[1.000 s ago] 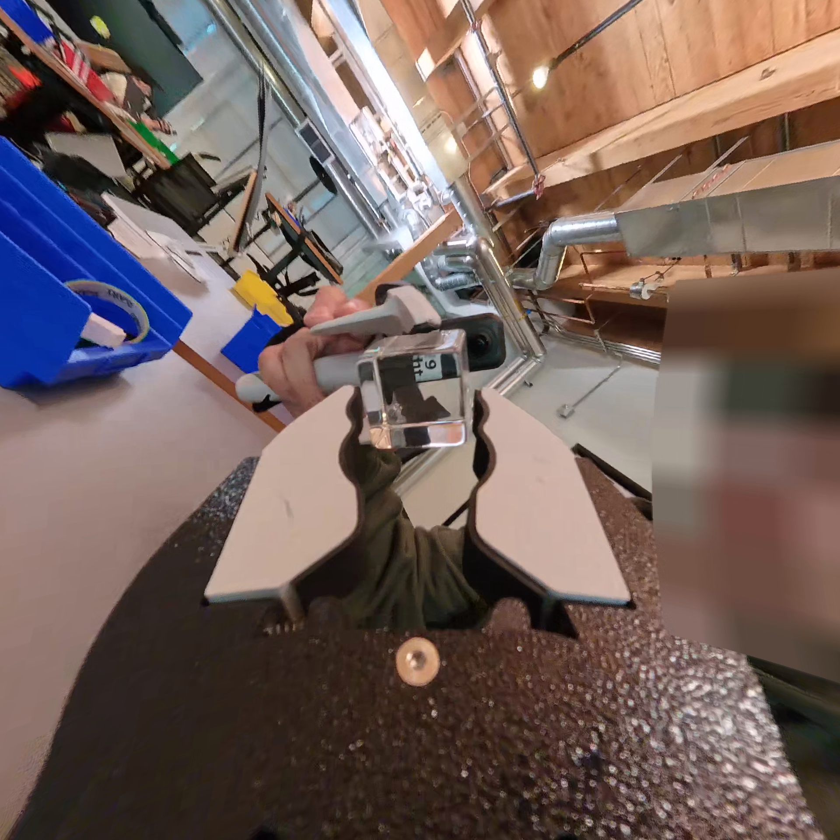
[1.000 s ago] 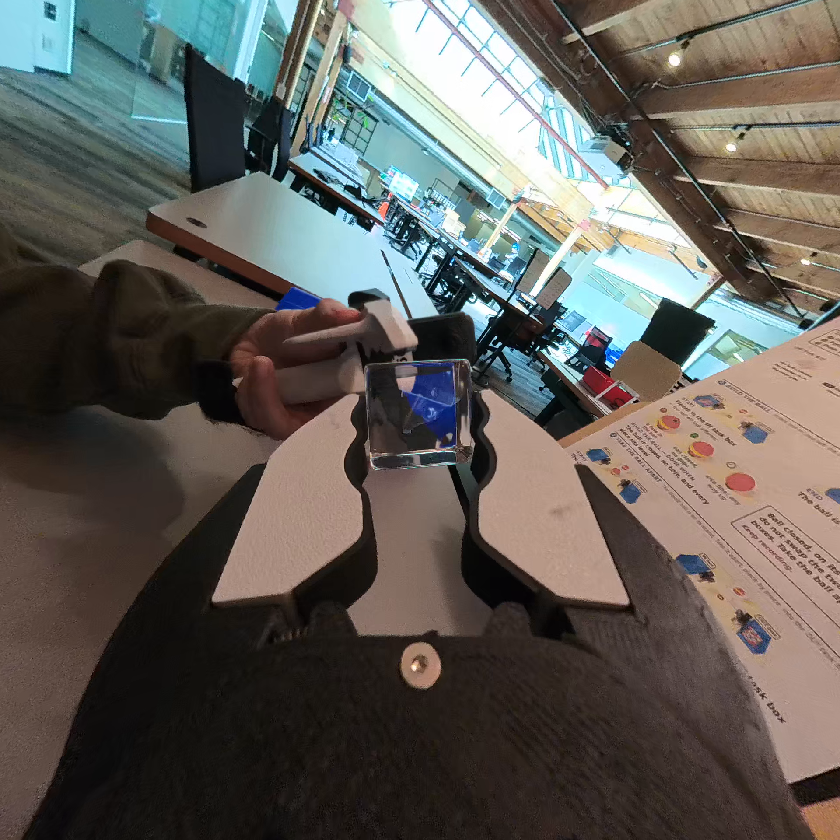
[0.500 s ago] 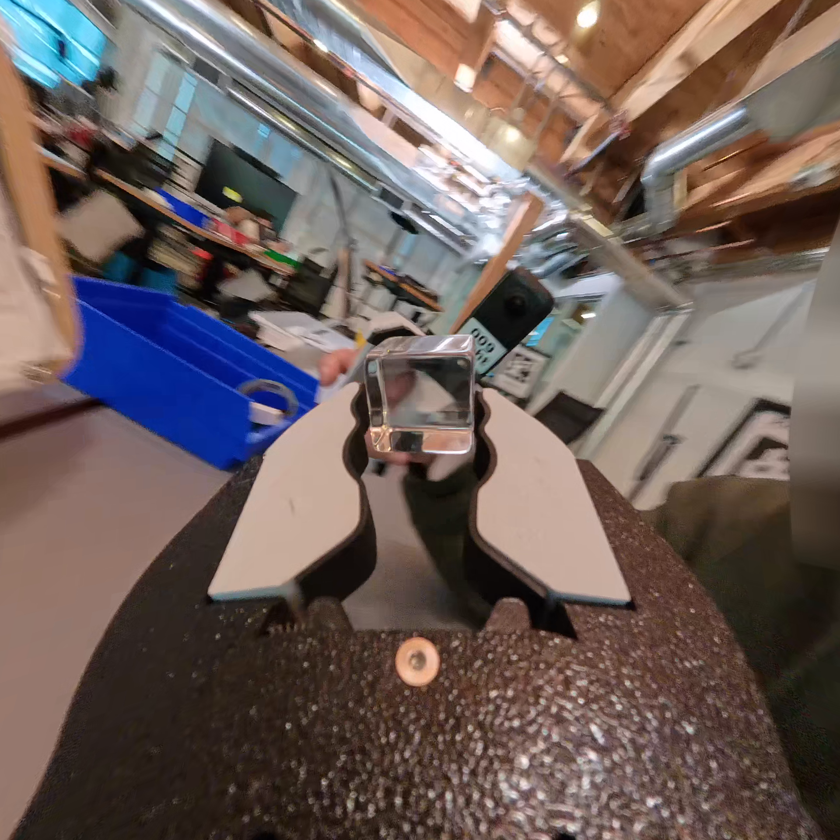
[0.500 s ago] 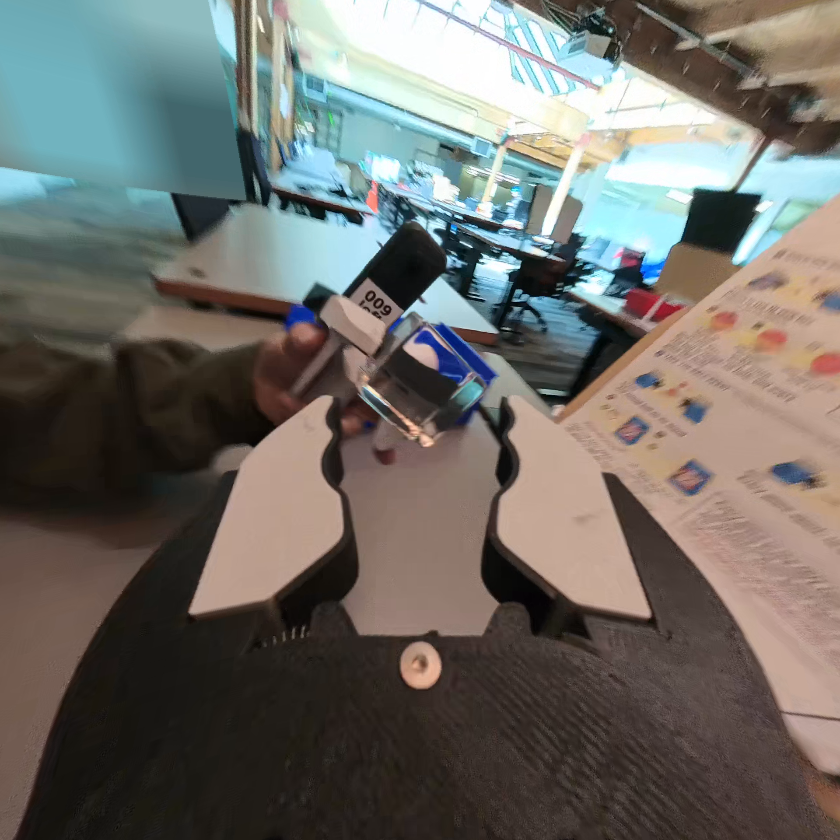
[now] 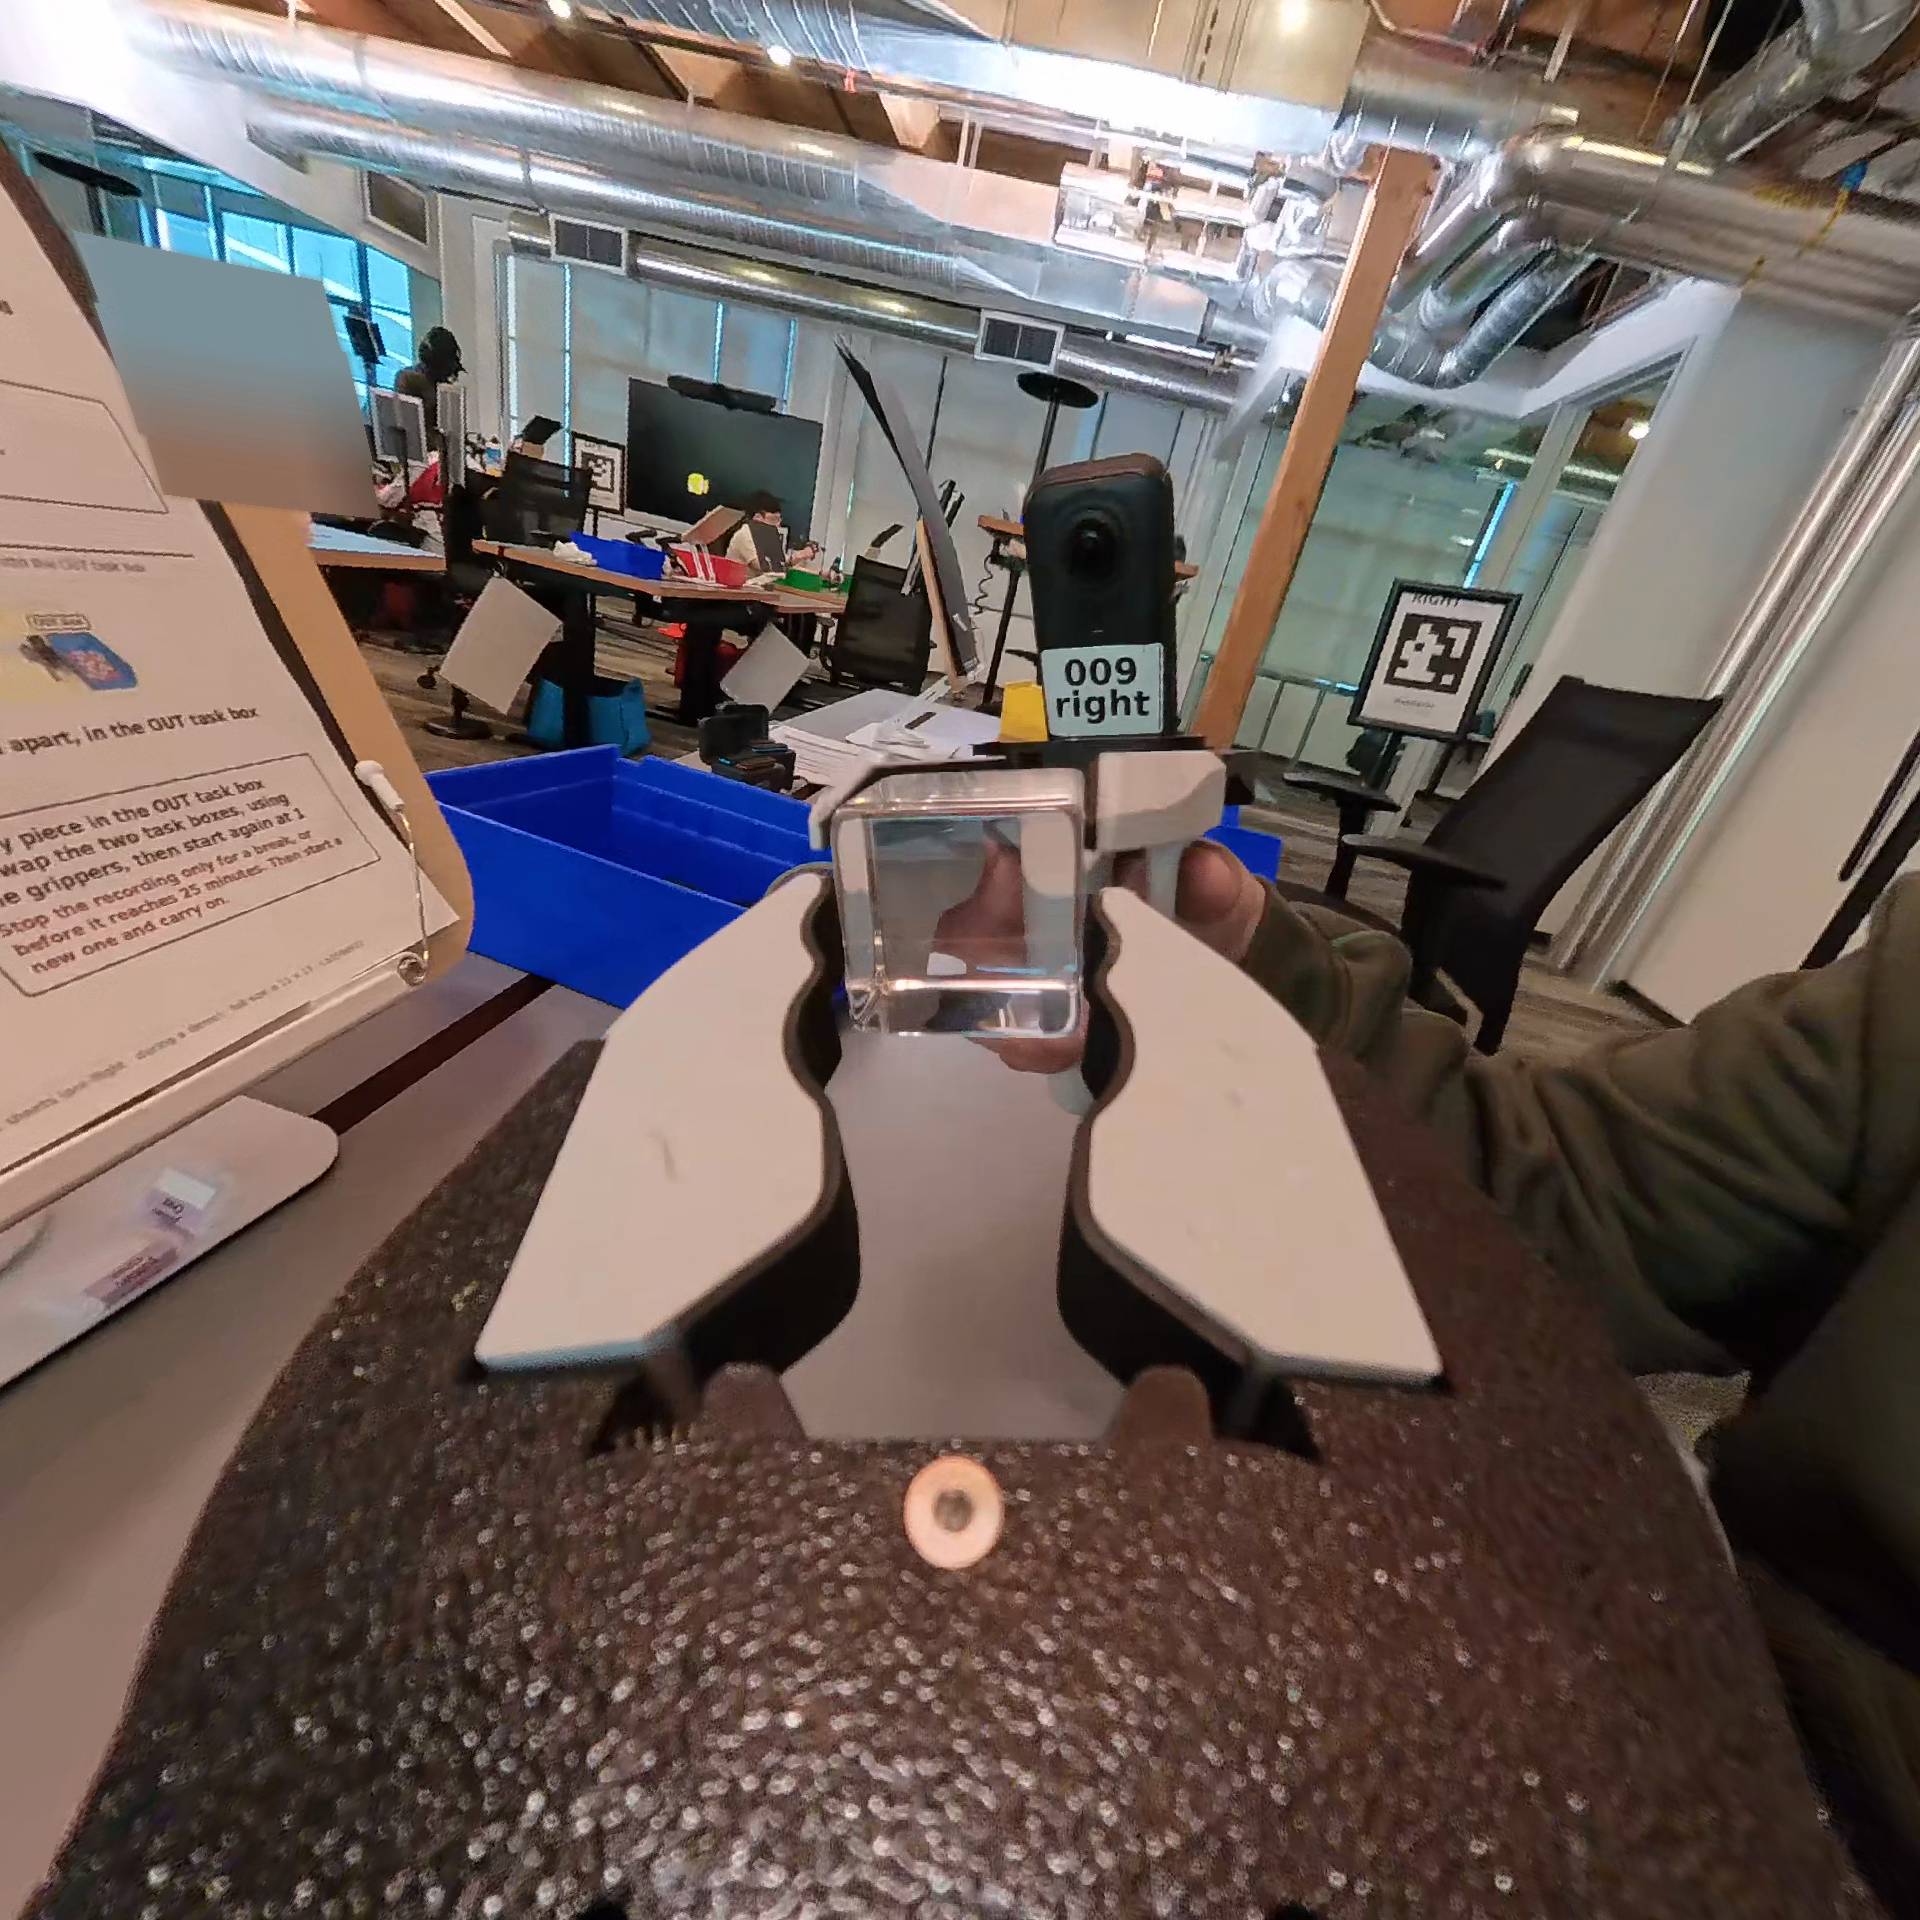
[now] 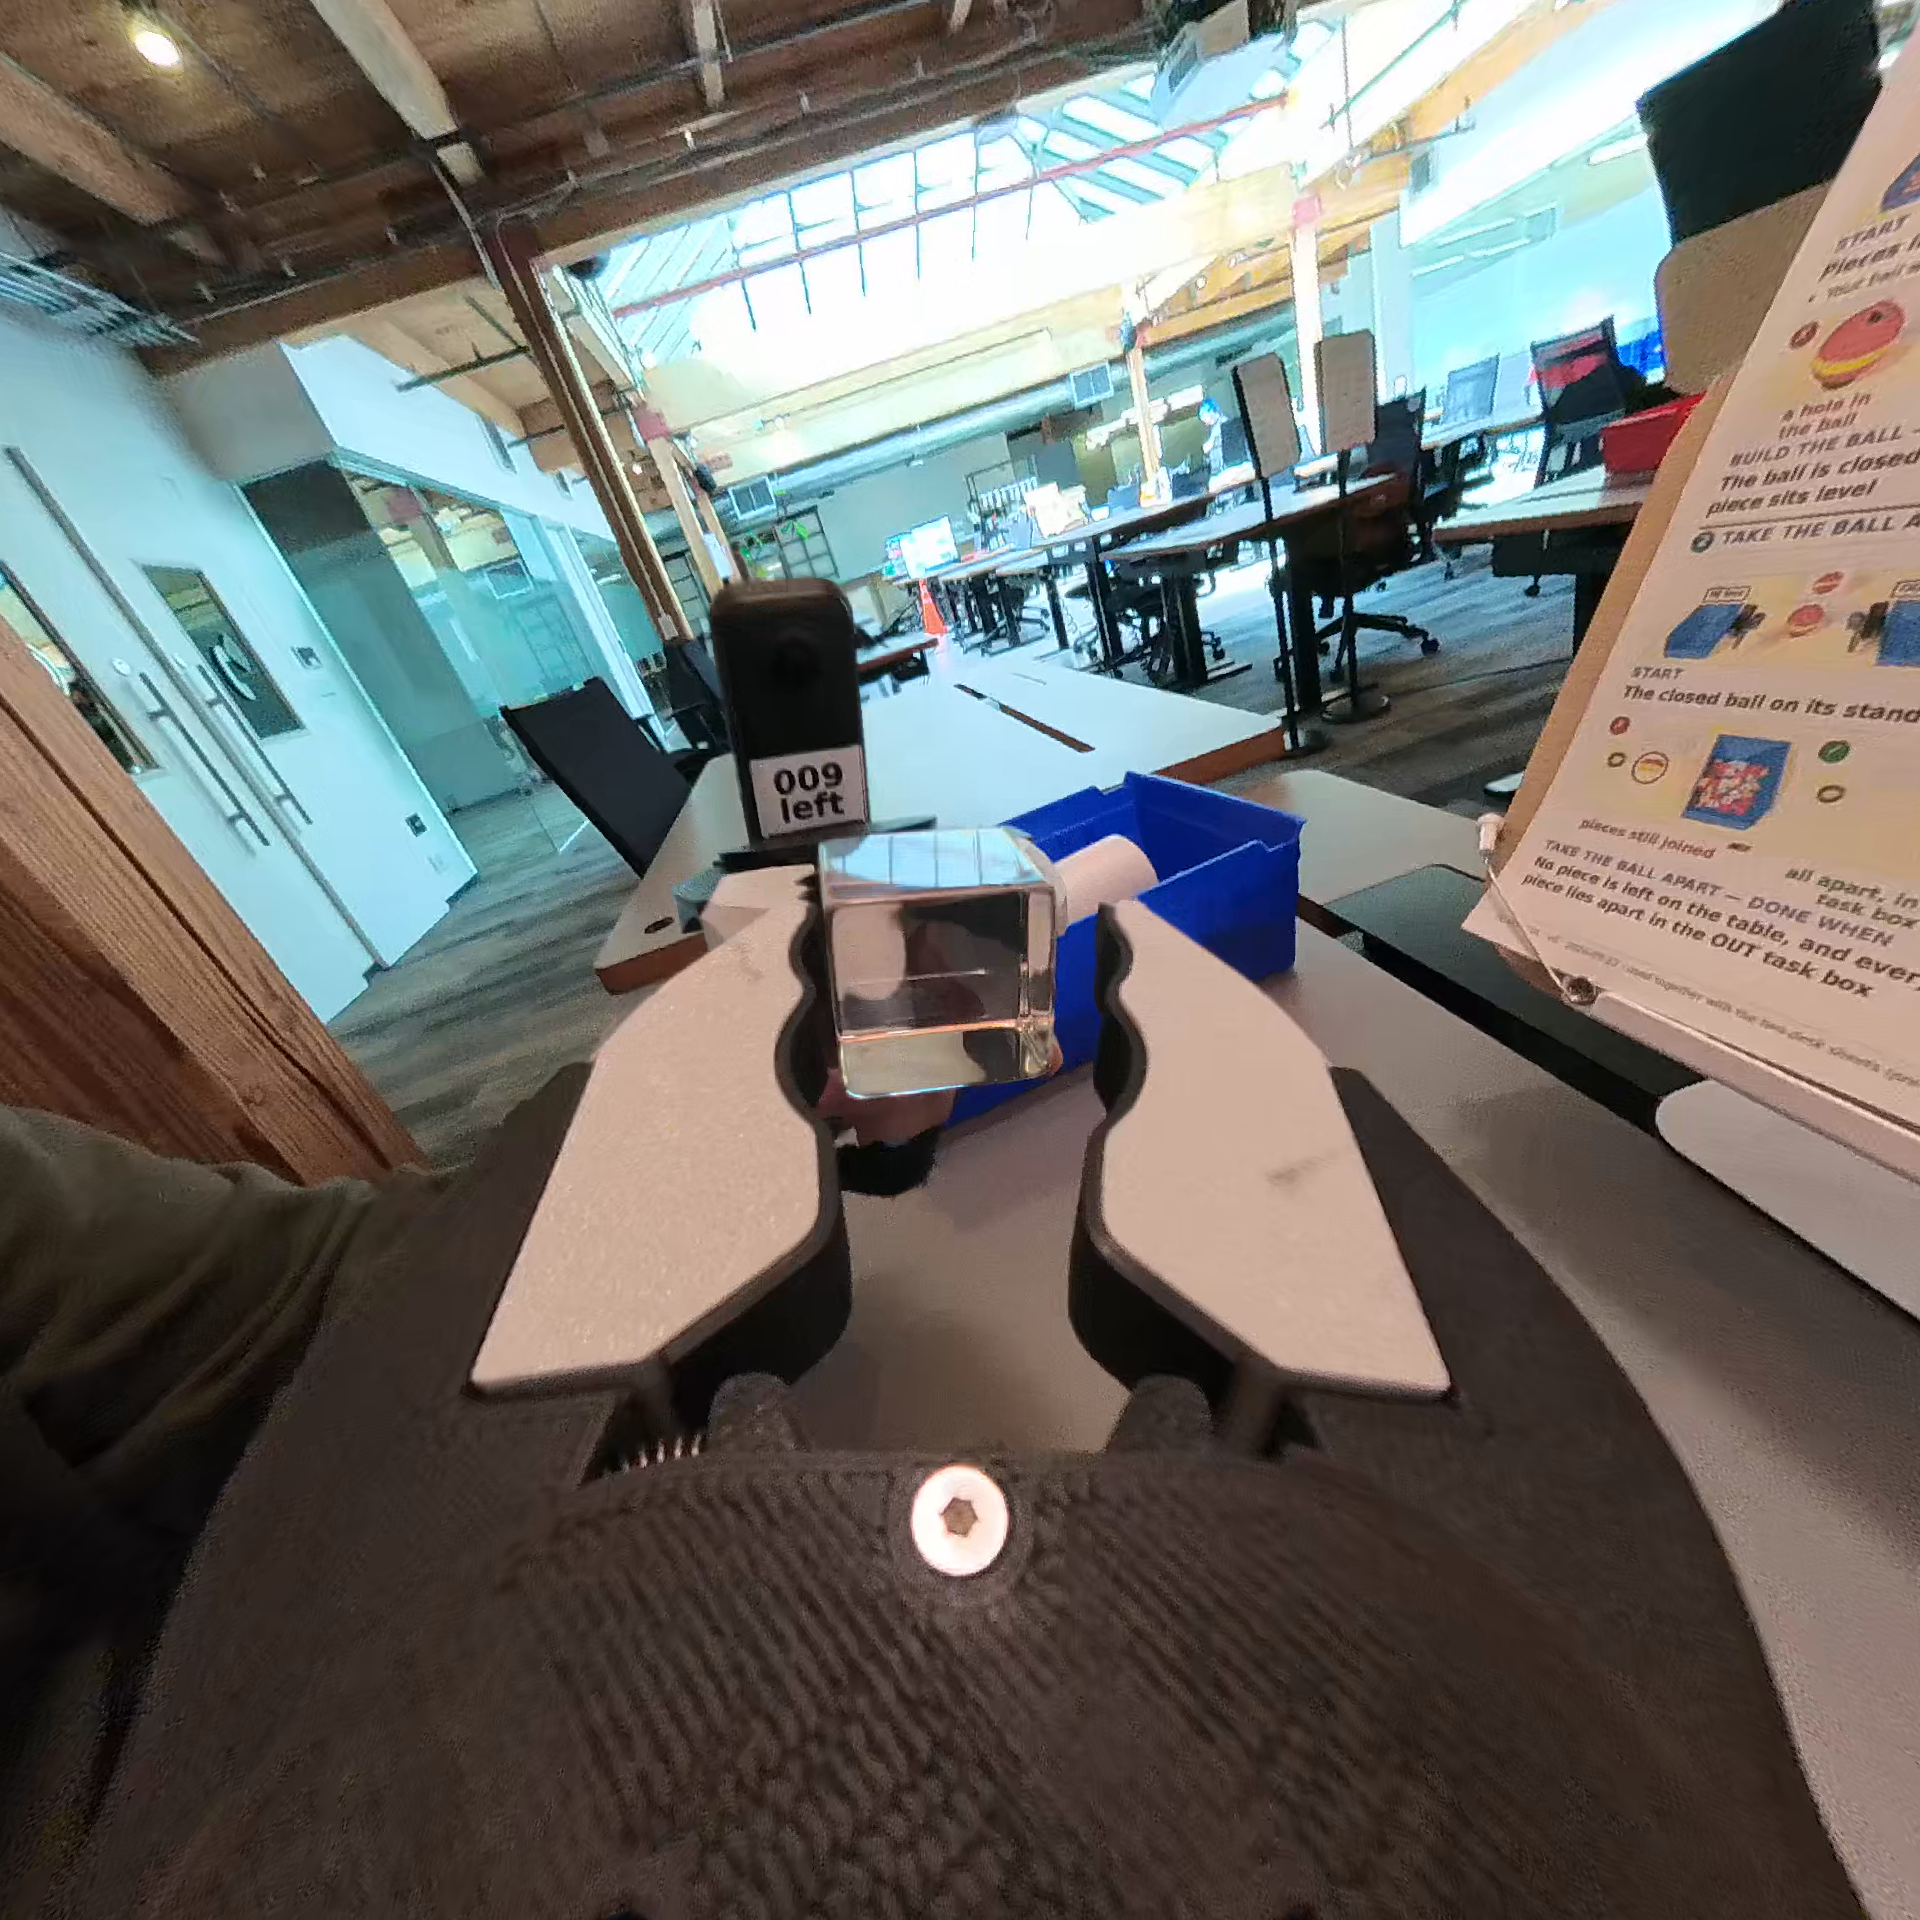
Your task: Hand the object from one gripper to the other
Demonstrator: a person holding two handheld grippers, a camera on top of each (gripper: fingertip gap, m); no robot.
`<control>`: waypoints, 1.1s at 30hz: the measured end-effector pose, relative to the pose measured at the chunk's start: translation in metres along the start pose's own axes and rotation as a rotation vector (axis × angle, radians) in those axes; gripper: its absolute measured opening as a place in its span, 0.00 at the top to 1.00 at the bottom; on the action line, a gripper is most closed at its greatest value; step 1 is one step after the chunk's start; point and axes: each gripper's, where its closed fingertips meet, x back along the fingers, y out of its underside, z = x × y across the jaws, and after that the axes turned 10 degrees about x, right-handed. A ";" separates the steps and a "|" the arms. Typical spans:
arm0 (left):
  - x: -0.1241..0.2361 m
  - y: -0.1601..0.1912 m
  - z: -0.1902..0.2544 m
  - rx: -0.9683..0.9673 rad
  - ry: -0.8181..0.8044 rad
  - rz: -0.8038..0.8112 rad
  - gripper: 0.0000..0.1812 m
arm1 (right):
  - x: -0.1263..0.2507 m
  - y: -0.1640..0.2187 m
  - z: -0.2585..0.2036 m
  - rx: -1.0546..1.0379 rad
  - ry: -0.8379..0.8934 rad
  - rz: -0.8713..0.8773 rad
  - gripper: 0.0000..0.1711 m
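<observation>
A clear glass-like cube (image 5: 956,925) sits between the fingertips of my left gripper (image 5: 956,914), which is shut on its two sides and holds it in the air above the table. In the right wrist view the same cube (image 6: 935,966) is a little tilted between the fingers of my right gripper (image 6: 951,935). That gripper is open, with a narrow gap on the cube's right side. The two grippers face each other nose to nose. The right gripper's black camera (image 5: 1101,561) and the left gripper's black camera (image 6: 784,675) stand just behind the cube.
A blue bin (image 5: 582,862) stands on the grey table (image 5: 156,1455) behind the grippers and also shows in the right wrist view (image 6: 1216,883). An instruction sheet on a stand (image 5: 156,779) is close at the side. A green sleeve (image 5: 1610,1143) reaches in. A black chair (image 5: 1507,831) is beyond. Less than 4 cm separates the two grippers' tips.
One second ago my right gripper was shut on the cube. It opened wide and the cube stayed in my left gripper. Both grippers swung round, and the right fingers now flank the cube again.
</observation>
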 end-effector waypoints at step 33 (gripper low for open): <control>-0.018 0.015 -0.008 0.836 0.204 -0.006 0.74 | 0.005 0.026 0.006 0.688 0.027 -0.228 0.75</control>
